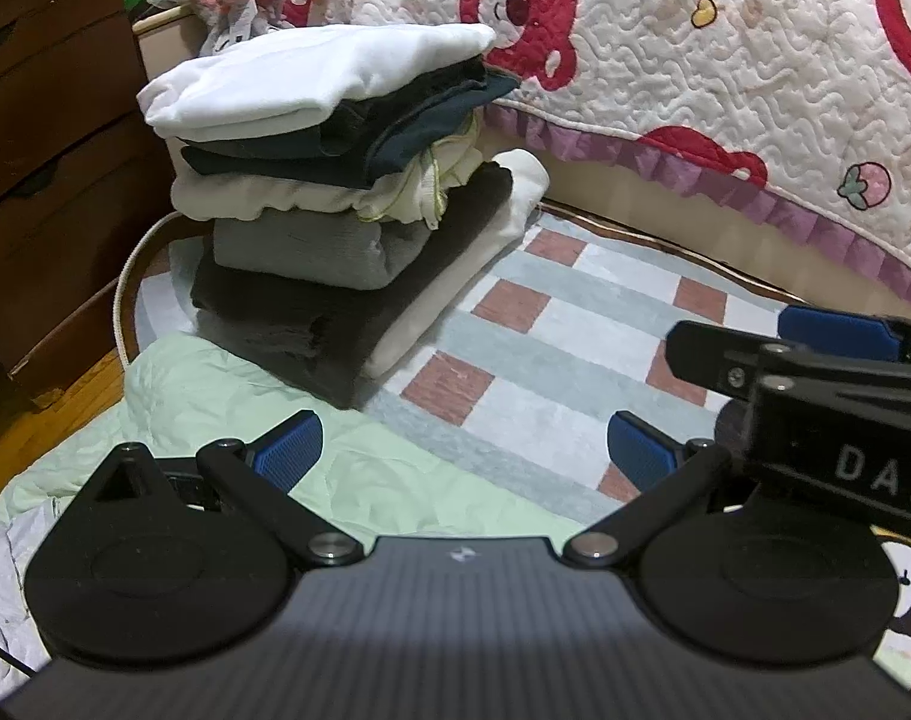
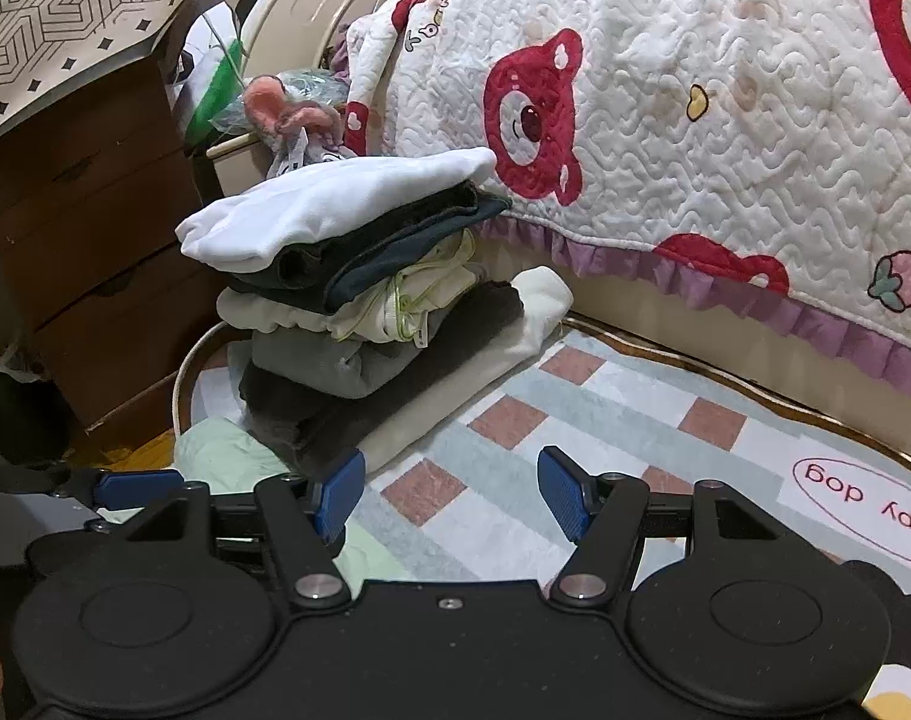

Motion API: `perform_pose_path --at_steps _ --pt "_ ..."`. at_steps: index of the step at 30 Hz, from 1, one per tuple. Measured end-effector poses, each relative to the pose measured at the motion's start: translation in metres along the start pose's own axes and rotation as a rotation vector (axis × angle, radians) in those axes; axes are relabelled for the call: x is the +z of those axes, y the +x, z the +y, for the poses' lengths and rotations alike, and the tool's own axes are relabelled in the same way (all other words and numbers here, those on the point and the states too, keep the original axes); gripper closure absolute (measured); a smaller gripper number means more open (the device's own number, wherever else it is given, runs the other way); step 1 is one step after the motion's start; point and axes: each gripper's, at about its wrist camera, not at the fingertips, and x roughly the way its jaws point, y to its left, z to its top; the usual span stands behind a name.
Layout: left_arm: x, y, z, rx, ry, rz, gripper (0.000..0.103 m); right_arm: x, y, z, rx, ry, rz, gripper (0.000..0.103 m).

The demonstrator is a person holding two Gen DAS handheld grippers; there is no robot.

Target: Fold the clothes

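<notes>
**Both claws standing empty over the green cloth**

The left gripper (image 1: 464, 450) is hovering with its jaws wide and nothing between them, over the near edge of the green cloth (image 1: 227, 420). The right gripper (image 2: 449, 498) is hanging just beside it, jaws likewise wide and empty, above the checked rug (image 2: 515, 432).

The green cloth is lying crumpled on the rug, its far edge touching the foot of the stack (image 1: 335, 198) — this looks like the next piece to fold. It is probably light and limp, thin enough to sag and bunch once lifted, so it is asking for two holds at once: one claw at each corner of a single edge, pinching a flat bit of hem rather than a wrinkle. It is showing no stiff part and nothing fragile; slipping seems unlikely against the ribbed blue pads (image 1: 290, 441).

Counting: one loose green cloth, one stack. The stack is showing about seven folded pieces — white on top, two or three dark ones, a cream one, a grey one, a dark brown one, an off-white one at the bottom; the dark layers are hard to separate. Behind it a bear quilt (image 1: 725, 60) is draping off the bed
</notes>
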Motion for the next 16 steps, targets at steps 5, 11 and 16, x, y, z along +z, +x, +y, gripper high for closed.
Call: perform_pose_path --at_steps 5,11,16 --pt "-0.0019 -0.0025 -0.0049 -0.016 0.015 0.002 0.0 -0.0004 0.0017 0.0031 0.002 -0.011 0.006 0.034" --pt "-0.0045 -0.0025 -0.0047 -0.021 0.012 0.011 0.0 -0.0011 0.0019 0.0073 0.0 -0.025 0.011 0.034" --pt "-0.0061 -0.0018 -0.0025 -0.032 -0.003 0.009 0.0 -0.0014 0.0033 0.0063 -0.004 -0.02 0.019 0.034"
